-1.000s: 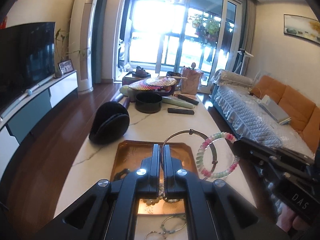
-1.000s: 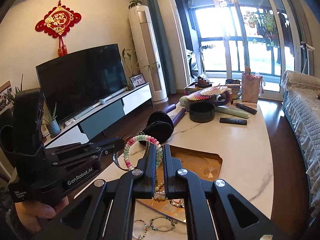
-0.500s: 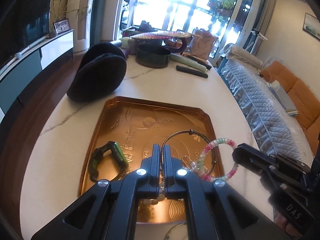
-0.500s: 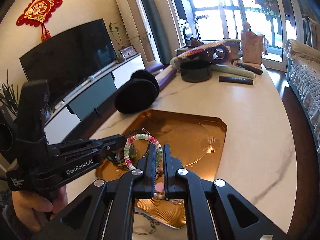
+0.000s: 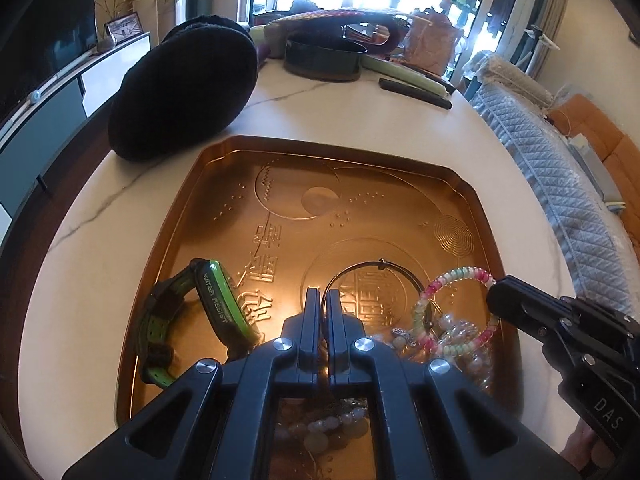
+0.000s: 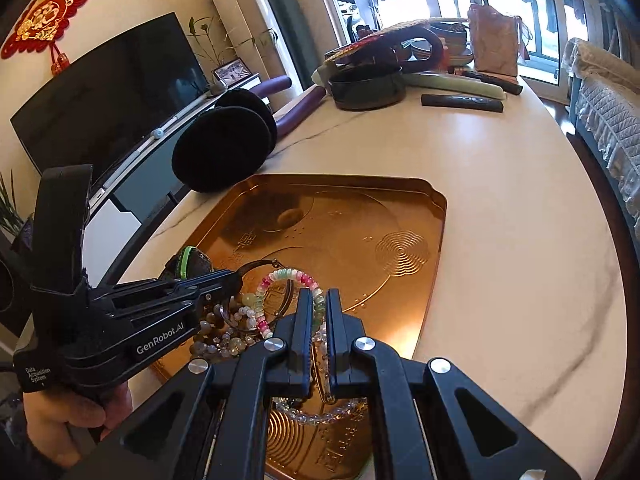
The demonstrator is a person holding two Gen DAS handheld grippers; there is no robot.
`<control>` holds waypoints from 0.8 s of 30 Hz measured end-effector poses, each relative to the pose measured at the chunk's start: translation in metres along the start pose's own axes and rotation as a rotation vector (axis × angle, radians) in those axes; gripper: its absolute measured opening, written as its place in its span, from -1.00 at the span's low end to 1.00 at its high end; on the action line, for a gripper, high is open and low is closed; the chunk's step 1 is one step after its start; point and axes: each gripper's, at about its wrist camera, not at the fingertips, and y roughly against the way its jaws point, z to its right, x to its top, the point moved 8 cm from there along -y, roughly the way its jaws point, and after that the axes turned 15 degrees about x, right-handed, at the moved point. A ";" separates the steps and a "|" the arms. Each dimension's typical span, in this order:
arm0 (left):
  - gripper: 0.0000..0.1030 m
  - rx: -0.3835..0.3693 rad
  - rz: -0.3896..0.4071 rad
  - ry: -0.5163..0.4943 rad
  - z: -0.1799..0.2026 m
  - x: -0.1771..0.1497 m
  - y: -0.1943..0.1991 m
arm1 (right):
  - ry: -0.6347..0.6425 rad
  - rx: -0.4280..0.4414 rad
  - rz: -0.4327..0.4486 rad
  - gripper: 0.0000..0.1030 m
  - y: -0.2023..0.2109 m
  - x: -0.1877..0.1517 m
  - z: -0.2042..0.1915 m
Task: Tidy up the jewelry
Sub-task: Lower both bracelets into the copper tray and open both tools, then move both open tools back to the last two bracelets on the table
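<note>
A copper tray [image 5: 192, 184] [image 6: 436, 216] lies on the marble table. My left gripper [image 5: 323, 294] is shut on a thin metal bangle [image 5: 400, 269] [image 6: 256, 265], held low over the tray. My right gripper [image 6: 319, 296] [image 5: 498, 286] is shut on a pink, green and white bead bracelet [image 6: 286, 274] [image 5: 460, 273], just above a heap of bead bracelets [image 5: 456, 332] [image 6: 228, 340] in the tray's near part. A green and black watch [image 5: 216, 306] [image 6: 186, 260] stands on its side in the tray's left part.
Black earmuffs [image 5: 188, 84] [image 6: 224, 148] sit just beyond the tray on the left. Farther back are a dark round tin [image 5: 324, 58] [image 6: 366, 88], a remote [image 5: 416, 90] [image 6: 462, 103] and a paper bag [image 6: 494, 40]. A sofa [image 5: 560, 168] runs along the right.
Both grippers came down toward the tray with their bracelets. The bangle and bead bracelet now hang just over the heap of beads in the tray.
</note>
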 end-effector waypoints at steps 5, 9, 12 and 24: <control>-0.83 0.095 0.059 -0.010 -0.007 0.004 0.012 | -0.034 -0.042 -0.003 -0.70 -0.002 -0.001 0.006; 0.59 0.145 0.066 -0.042 -0.008 0.005 0.030 | -0.025 -0.051 -0.012 0.27 0.003 -0.004 0.001; 0.78 0.184 0.135 -0.046 -0.014 0.007 0.059 | -0.012 -0.076 0.028 0.50 0.021 -0.002 -0.005; 0.78 0.029 0.203 -0.056 -0.024 -0.015 0.152 | 0.032 -0.103 0.118 1.00 0.091 -0.011 -0.043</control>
